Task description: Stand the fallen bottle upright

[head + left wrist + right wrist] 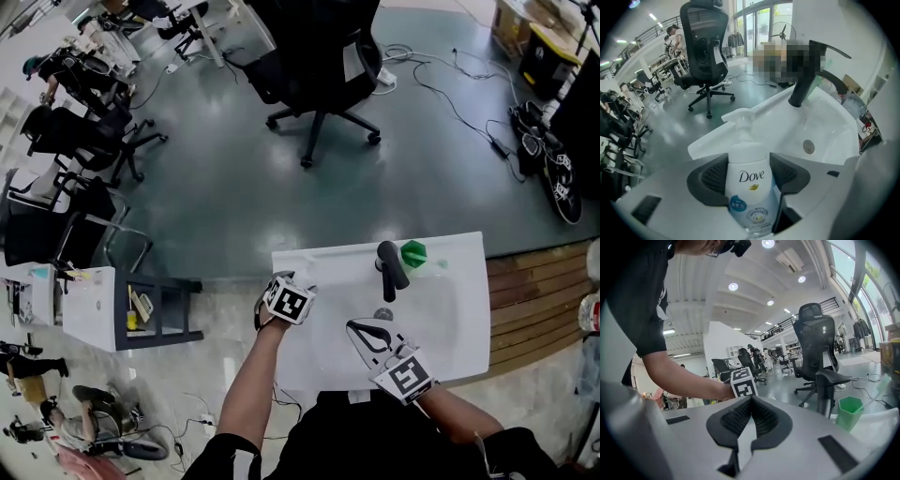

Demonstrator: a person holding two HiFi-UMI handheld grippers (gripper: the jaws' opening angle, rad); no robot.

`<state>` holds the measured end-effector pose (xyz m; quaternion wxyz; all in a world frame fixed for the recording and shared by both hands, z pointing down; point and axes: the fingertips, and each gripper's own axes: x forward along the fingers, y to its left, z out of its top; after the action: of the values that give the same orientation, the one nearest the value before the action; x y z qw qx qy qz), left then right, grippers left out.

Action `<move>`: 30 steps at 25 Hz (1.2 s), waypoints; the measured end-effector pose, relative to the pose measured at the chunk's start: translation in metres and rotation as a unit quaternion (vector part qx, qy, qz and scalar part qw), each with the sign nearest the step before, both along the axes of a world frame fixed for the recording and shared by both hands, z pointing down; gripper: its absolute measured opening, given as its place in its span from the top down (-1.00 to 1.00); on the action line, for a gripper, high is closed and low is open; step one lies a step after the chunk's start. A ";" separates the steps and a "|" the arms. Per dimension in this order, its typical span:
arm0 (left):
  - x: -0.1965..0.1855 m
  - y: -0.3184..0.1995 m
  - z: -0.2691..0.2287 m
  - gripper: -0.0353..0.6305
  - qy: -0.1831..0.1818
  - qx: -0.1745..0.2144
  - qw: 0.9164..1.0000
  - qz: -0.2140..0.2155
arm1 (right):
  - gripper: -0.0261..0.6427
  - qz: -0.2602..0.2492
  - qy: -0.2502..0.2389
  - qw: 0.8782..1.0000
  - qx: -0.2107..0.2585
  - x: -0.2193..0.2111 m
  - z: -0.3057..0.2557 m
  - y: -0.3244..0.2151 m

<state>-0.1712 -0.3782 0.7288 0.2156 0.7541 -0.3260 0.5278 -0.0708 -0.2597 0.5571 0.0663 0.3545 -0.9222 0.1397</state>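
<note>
A white Dove pump bottle (746,180) lies lengthwise between the jaws of my left gripper (749,165), its pump head pointing away towards the rim of the white sink (710,145). The jaws are closing on it and both dark pads (714,177) lie against its sides. In the head view the left gripper (286,300) hangs over the sink's (309,370) left edge, pointing steeply down, and it hides the bottle. My right gripper (356,328) hovers over the basin's near side; in its own view it (751,401) is shut with nothing in it.
A black faucet (391,267) (806,79) stands at the sink's back beside a green cup (413,253) (848,411). The drain (808,146) sits mid-basin. A black office chair (319,66) stands on the floor beyond, wooden boards (534,291) right, a small cart (141,309) left.
</note>
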 end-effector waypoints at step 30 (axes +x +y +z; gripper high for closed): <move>-0.042 0.015 -0.143 0.10 0.197 0.310 0.922 -0.121 | 0.88 -0.033 0.012 0.999 0.012 -0.040 -0.004 0.015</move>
<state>-0.2135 -0.3629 0.5858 0.0929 0.8268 -0.5130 0.2111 -0.1104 -0.2442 0.5527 0.0778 0.3263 -0.9341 0.1223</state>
